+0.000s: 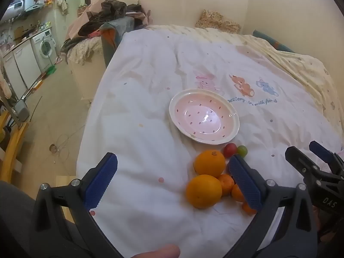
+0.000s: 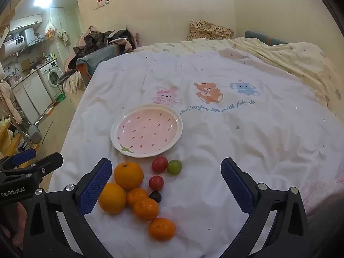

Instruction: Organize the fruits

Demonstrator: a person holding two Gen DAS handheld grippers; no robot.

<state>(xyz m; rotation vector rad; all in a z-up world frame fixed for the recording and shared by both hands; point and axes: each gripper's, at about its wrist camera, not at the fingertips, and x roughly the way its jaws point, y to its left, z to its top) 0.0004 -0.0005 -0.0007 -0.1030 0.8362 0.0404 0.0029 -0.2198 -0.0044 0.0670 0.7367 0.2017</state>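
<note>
A pink plate (image 2: 148, 130) with a white rim and little dark spots lies flat on the white bed cover. Just in front of it sit the fruits: 2 big oranges (image 2: 128, 175) touching, 3 small oranges (image 2: 145, 208) in a row, 2 red balls (image 2: 159, 164), 1 green ball (image 2: 174, 167) and 1 dark ball (image 2: 155, 196).

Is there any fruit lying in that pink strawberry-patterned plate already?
No, the pink strawberry-patterned plate shows only its printed seeds, while the big oranges and small red fruits lie on the white bedspread beside it.
</note>
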